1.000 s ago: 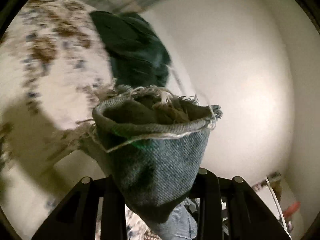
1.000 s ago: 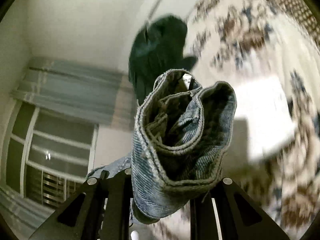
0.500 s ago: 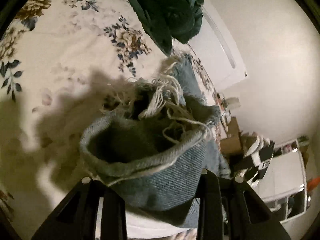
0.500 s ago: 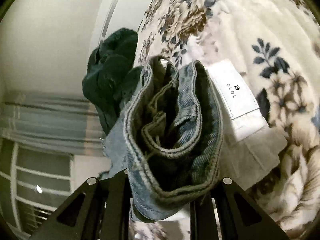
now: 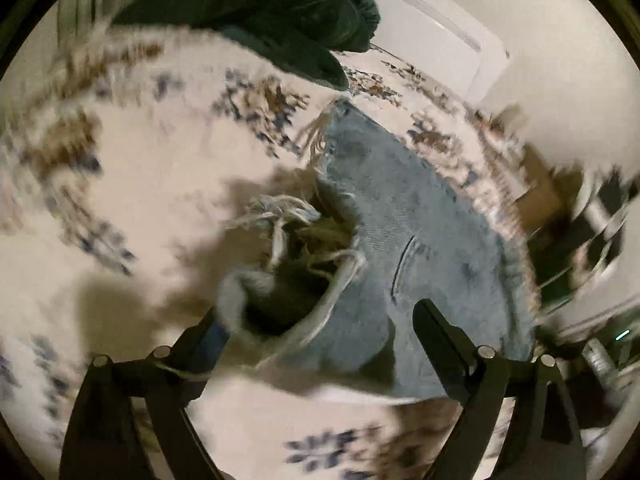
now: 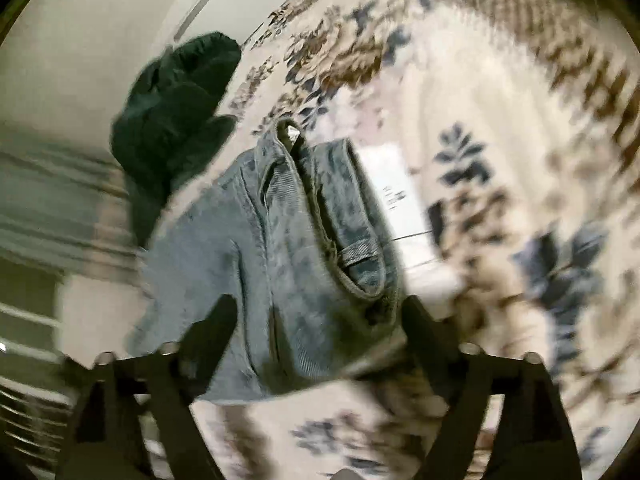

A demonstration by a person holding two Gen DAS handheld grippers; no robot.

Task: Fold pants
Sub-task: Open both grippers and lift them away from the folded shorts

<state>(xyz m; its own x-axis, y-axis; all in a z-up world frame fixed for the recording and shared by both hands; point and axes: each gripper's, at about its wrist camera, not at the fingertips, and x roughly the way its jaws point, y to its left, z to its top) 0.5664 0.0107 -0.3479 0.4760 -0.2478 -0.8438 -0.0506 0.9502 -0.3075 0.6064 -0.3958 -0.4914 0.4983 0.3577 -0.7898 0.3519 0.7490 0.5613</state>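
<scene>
The light blue jeans (image 5: pixel 424 240) lie on the floral bedspread (image 5: pixel 140 184). In the left wrist view their frayed hem (image 5: pixel 288 240) sits bunched between the fingers of my left gripper (image 5: pixel 316 316), which is open, just above the cloth. In the right wrist view the waistband with a belt loop (image 6: pixel 352 256) lies on the bedspread (image 6: pixel 500 160). My right gripper (image 6: pixel 316 312) is open, its fingers spread on either side of the denim (image 6: pixel 256 240). Both views are blurred by motion.
A dark green garment (image 5: pixel 288 12) is heaped at the far side of the bed, also in the right wrist view (image 6: pixel 176 104). A white label card (image 6: pixel 392 184) lies by the waistband. Furniture and boxes (image 5: pixel 560 216) stand past the bed's right edge.
Both grippers have opened and let go of the jeans, which now lie on the bedspread. Half a second ago each was shut on bunched denim held above the bed.
</scene>
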